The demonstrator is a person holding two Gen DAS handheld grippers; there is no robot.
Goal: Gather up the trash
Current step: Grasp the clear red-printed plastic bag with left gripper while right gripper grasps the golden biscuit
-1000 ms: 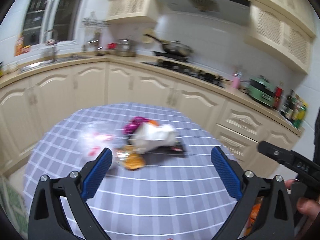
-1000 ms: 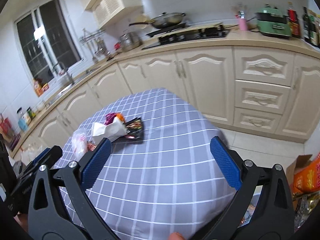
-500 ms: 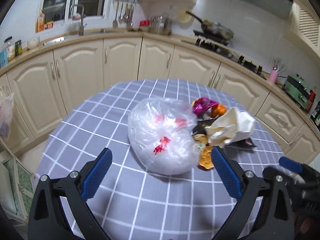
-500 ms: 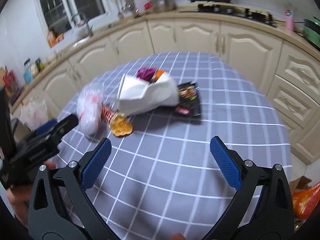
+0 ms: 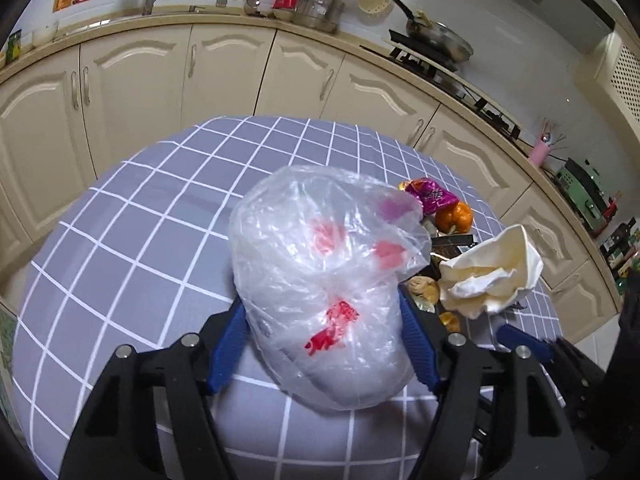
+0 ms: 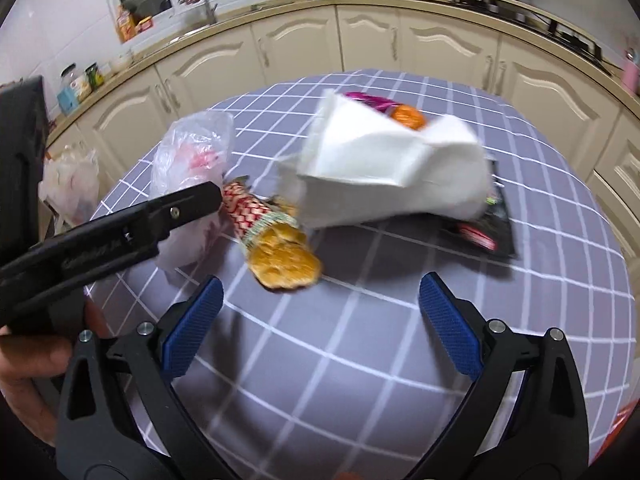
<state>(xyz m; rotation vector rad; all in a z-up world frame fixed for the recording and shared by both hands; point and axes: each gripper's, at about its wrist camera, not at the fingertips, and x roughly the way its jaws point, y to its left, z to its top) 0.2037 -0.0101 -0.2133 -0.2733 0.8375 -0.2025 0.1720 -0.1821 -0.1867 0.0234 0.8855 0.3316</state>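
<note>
In the left wrist view, the left gripper [image 5: 322,334] has just been closing its jaws around a crumpled clear plastic bag [image 5: 324,276] with red print, which sits on the grey checked tablecloth [image 5: 132,240]; the blue pads [image 5: 230,340] lie against the bag's sides, though a firm squeeze cannot be told. Beside the bag lie a purple wrapper [image 5: 430,196], an orange [image 5: 454,218] and crumpled white paper [image 5: 494,276]. In the right wrist view, the right gripper [image 6: 320,324] has its jaws wide, just narrowing, with nothing between them, hovering over the cloth near a biscuit packet [image 6: 272,240], the white paper [image 6: 384,172] and a black wrapper [image 6: 486,224]
</note>
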